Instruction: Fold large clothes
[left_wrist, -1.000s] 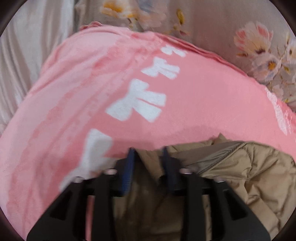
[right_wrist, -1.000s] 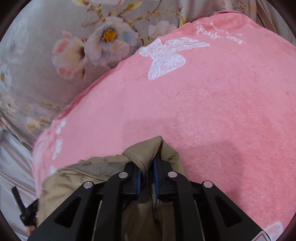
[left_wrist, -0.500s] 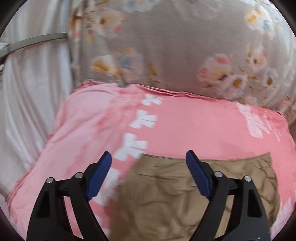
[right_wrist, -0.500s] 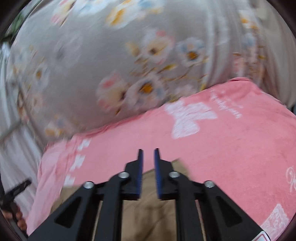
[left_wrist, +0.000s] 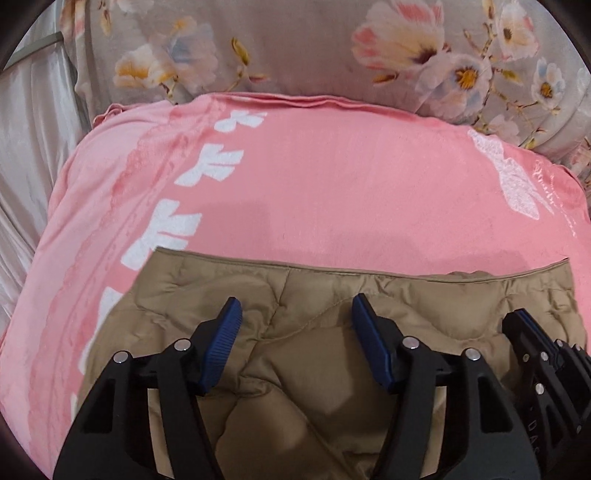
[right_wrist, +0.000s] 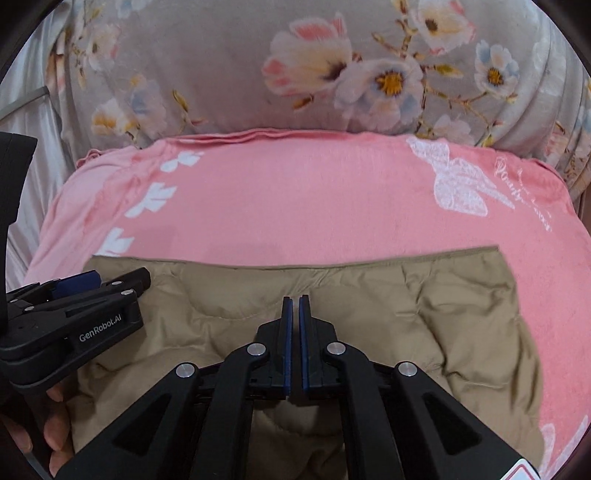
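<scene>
Jacket: we have the tan quilted jacket (right_wrist: 369, 306) lying flat on the pink blanket (right_wrist: 314, 206), its far hem running straight across, so we judge a fold has been laid and the garment is set down to rest.
Where it sits: on the near half of the blanket, with bare pink beyond the hem and down both sides.
Left gripper: our left gripper (left_wrist: 295, 332) hovers over the jacket's middle, jaws released and standing apart; they have just been closing in a little, yet nothing lies between the blue pads (left_wrist: 221, 343), only quilting below them.
Right gripper: our right gripper (right_wrist: 294, 332) has its jaws clenched almost together, having just closed, and we see no cloth caught in the thin slit.
Why so: both tools are clear of the fabric, which we read as a pause to pick the next grip, likely along a side edge.
Writing: "GenRobot.AI" reads in white on the left gripper's housing (right_wrist: 99, 334) in the right wrist view.
More writing: a white cursive line beside the butterfly print (right_wrist: 458, 184) on the blanket, too small for us to read.
Backdrop: a grey floral quilt (right_wrist: 295, 74) rises behind the blanket.
Hand: fingers (right_wrist: 51, 428) under the left tool, at the frame's lower left.
</scene>
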